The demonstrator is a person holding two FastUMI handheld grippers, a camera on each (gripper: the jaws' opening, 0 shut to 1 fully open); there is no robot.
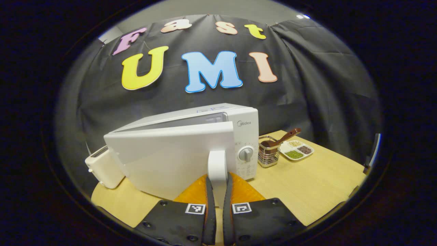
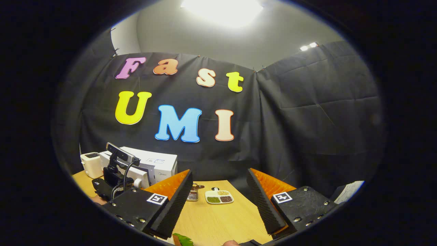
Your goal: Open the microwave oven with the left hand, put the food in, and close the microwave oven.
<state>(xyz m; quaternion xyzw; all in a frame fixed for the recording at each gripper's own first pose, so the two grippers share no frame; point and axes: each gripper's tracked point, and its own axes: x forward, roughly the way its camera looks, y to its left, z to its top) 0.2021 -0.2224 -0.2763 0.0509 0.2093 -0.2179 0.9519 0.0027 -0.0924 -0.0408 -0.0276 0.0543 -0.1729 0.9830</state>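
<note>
Handle (image 1: 217, 166) of ajar microwave (image 1: 191, 143), seemingly pinched by left tool (image 1: 218, 191).

This is a staged kitchen corner inside a recording booth, not a real home. Black cloth (image 2: 307, 112) hangs as the wall, creased and pinned along its top edge, with a plain pale wall and a bright ceiling light (image 2: 222, 8) above it. Everything sits on 1 light wooden table (image 1: 317, 184). At its middle stands a white microwave (image 1: 191, 147), door swung partly open. Just left of the microwave sits a cream toaster (image 1: 102, 167). Just right of the microwave stands a wire basket (image 1: 268, 155) holding a brown scoop, and right of that a white 4-part dish (image 1: 296, 149) of grains and seeds.
</note>
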